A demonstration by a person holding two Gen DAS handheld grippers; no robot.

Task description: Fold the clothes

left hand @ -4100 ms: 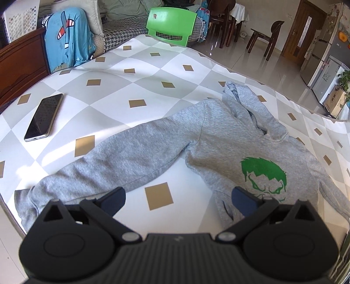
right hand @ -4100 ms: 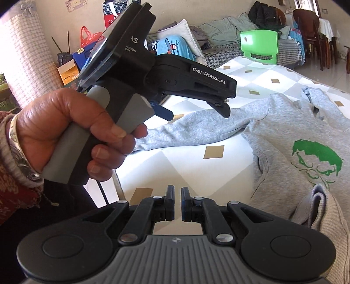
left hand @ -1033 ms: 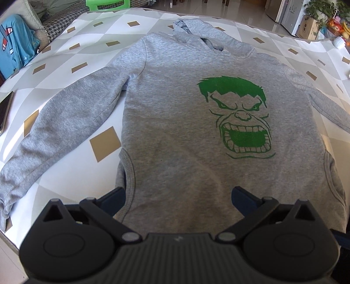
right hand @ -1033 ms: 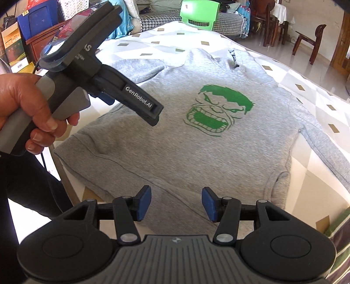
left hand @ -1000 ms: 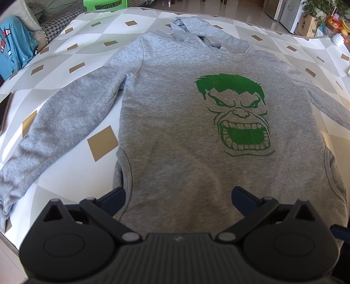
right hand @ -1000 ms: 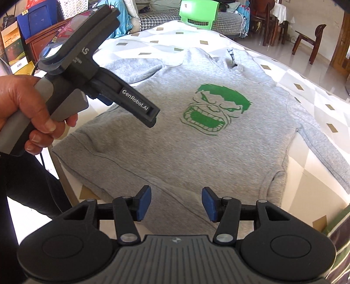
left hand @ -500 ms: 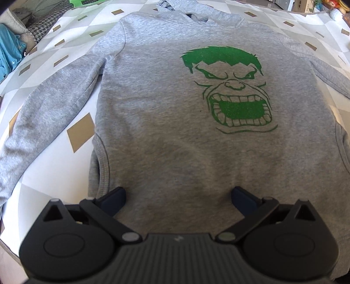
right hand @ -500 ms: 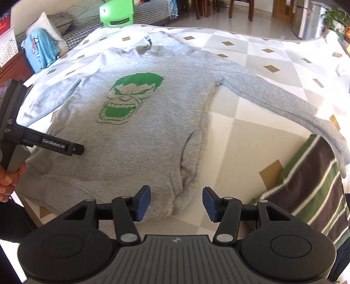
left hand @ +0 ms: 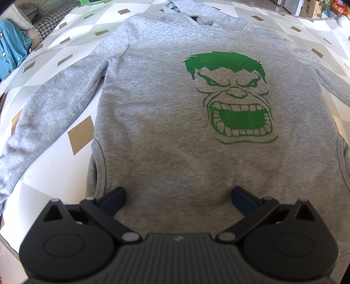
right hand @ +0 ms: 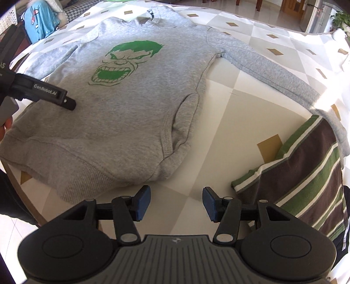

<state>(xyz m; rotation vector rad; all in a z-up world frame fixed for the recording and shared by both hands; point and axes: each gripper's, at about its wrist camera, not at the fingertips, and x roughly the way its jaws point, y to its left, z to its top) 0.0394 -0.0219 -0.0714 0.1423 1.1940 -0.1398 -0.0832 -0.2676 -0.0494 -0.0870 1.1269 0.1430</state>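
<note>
The grey hoodie (left hand: 157, 122) was recorded lying flat, print side up, on the diamond-patterned tablecloth (right hand: 251, 113), its hem at the near table edge and its hood (left hand: 186, 11) partly cut off at the top of the left wrist view; the left sleeve's cuff was lost at the frame border. The left gripper (left hand: 178, 197) was seen over the lower front with its jaws spread wide and nothing clamped, though contact with the cloth could not be judged. The right gripper (right hand: 176, 202) was noted half open and empty above bare tablecloth, between the hoodie's lower corner and a striped garment (right hand: 306, 174) cut off at the right.
</note>
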